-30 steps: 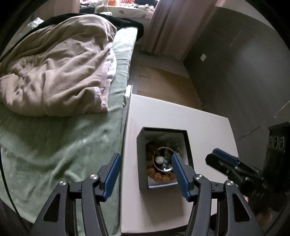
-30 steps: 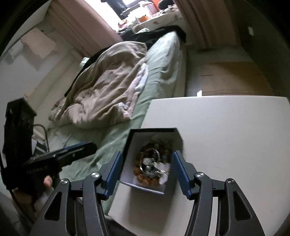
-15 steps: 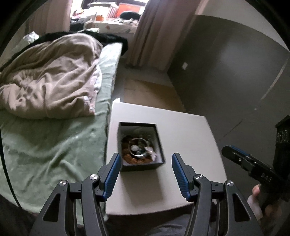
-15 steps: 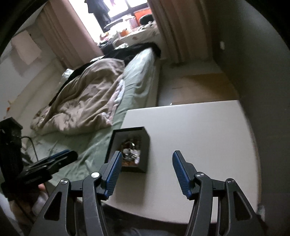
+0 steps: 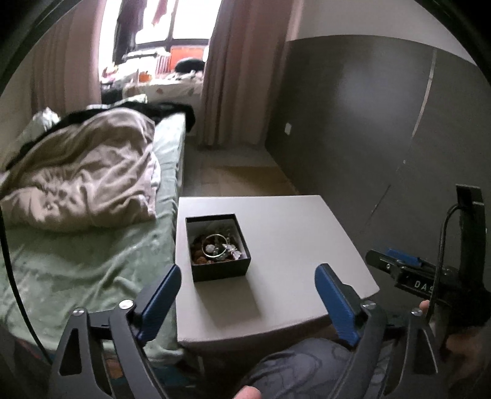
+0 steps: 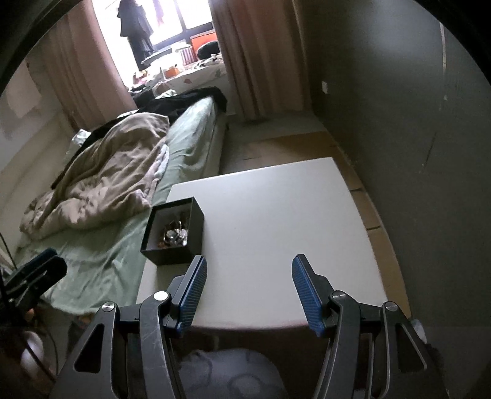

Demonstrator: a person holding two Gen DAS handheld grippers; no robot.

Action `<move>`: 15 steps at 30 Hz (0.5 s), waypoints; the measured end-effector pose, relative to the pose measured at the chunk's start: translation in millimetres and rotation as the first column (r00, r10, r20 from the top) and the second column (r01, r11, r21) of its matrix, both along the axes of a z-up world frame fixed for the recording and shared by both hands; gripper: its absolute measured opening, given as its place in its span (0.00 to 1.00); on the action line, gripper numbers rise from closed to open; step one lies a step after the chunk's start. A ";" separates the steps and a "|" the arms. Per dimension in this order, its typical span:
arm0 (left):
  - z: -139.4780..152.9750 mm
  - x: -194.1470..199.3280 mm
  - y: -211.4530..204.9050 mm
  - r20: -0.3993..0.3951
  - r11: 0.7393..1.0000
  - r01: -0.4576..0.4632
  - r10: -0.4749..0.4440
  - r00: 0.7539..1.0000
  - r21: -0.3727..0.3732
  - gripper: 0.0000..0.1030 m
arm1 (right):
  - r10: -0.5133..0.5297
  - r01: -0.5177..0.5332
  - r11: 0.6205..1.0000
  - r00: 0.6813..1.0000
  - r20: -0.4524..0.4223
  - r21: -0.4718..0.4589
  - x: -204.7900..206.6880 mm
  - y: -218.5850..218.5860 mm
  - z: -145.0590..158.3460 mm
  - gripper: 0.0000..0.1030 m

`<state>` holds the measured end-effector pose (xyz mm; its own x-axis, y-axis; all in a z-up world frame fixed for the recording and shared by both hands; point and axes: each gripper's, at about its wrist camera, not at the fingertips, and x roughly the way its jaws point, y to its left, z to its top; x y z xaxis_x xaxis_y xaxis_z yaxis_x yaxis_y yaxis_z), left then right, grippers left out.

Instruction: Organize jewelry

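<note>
jewelry (image 5: 214, 248) heaped in an open black box (image 5: 219, 271), set at the left side of a pale square table (image 5: 294, 245), hard by the bed edge. seen from the left wrist, going left to right: crumpled beige blanket (image 5: 83, 175) on a green bedsheet (image 5: 73, 264); then the box, with a silver bangle (image 5: 214, 245) lying on top of amber beads; then bare tabletop; then dark wall (image 5: 353, 122). left gripper (image 5: 248, 302) held back from the table's near edge, blue pads spread wide after just opening, nothing between them, well apart from the box. right gripper (image 5: 399, 267) at the far right of that view, off the table's corner, gripped by a hand (image 5: 460, 340). from the right wrist: left gripper's tip (image 6: 33, 273) low at the left, over the sheet; box at the table's left edge; right gripper (image 6: 248, 291) above the near edge, jaws parted and empty, its left pad (image 6: 191, 291) just below the box in the picture, not touching. patterned grey trouser knee (image 6: 227, 374) at bottom centre. curtains (image 5: 239, 76) and a bright window (image 5: 178, 21) beyond.
</note>
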<state>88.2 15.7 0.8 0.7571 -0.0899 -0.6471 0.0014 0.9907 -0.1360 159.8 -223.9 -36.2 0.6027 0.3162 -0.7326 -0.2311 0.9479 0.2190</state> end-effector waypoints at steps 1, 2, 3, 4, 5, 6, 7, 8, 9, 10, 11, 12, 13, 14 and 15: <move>1.7 -5.8 -3.9 0.010 1.000 0.010 -0.010 1.000 0.016 0.92 | -0.008 0.008 1.000 1.000 0.002 -0.002 -5.7 -1.8 1.0 0.59; 2.2 -9.9 -6.2 0.015 1.000 0.018 -0.018 1.000 0.024 0.95 | -0.019 0.019 1.000 1.000 0.004 -0.005 -13.8 -4.8 2.9 0.61; 2.5 -15.0 -8.1 0.020 0.999 0.030 -0.031 0.999 0.026 0.96 | -0.025 0.025 1.000 1.000 0.006 -0.003 -19.2 -6.6 4.2 0.69; 3.2 -19.5 -9.5 0.026 0.999 0.043 -0.044 0.999 0.022 0.96 | -0.027 0.027 1.000 1.000 0.004 0.003 -25.4 -8.4 5.5 0.77; 4.3 -25.8 -11.9 0.034 0.998 0.058 -0.059 0.998 0.017 0.99 | -0.030 0.030 1.000 1.000 0.002 0.006 -29.4 -8.7 6.7 0.81; 4.9 -29.7 -12.9 0.041 0.998 0.062 -0.063 0.997 0.016 1.00 | -0.036 0.036 0.999 0.999 0.005 0.005 -33.6 -9.5 8.0 0.87; 5.7 -33.6 -14.4 0.049 0.998 0.066 -0.066 0.997 0.018 1.00 | -0.042 0.042 0.999 0.999 0.011 0.002 -38.9 -10.6 9.8 0.89; 6.6 -37.8 -16.2 0.057 0.997 0.070 -0.071 0.996 0.021 1.00 | -0.050 0.050 0.999 0.999 0.020 -0.003 -45.3 -12.1 12.1 0.89; 7.2 -41.9 -17.6 0.064 0.997 0.072 -0.074 0.995 0.026 1.00 | -0.057 0.057 0.998 0.998 0.026 -0.002 -49.9 -13.4 13.7 0.92; 8.3 -45.6 -17.8 0.073 0.997 0.069 -0.072 0.995 0.033 1.00 | -0.063 0.063 0.998 0.998 0.031 0.002 -53.9 -14.7 15.4 0.98; 9.9 -48.6 -17.3 0.084 0.997 0.061 -0.064 0.994 0.038 1.00 | -0.068 0.067 0.998 0.997 0.040 0.012 -59.3 -16.6 18.0 1.00; 10.9 -51.6 -16.8 0.094 0.998 0.053 -0.056 0.994 0.041 1.00 | -0.069 0.068 0.998 0.996 0.050 0.019 -64.6 -18.1 20.7 1.00; 13.1 -55.3 -15.1 0.109 0.998 0.042 -0.047 0.993 0.040 1.00 | -0.069 0.068 0.997 0.996 0.062 0.021 -69.2 -17.9 23.9 1.00; 14.7 -58.2 -13.8 0.120 0.999 0.037 -0.041 0.992 0.038 1.00 | -0.068 0.066 0.998 0.995 0.072 0.021 -72.3 -17.7 26.4 1.00; 16.9 -61.4 -11.3 0.132 0.999 0.029 -0.033 0.991 0.036 1.00 | -0.064 0.062 0.998 0.995 0.083 0.022 -76.1 -17.8 29.1 1.00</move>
<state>26.8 4.3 17.7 0.8335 -0.0944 -0.5443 0.0480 0.9939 -0.0989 83.7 -241.8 -7.1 0.6804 0.2891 -0.6734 -0.1893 0.9571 0.2196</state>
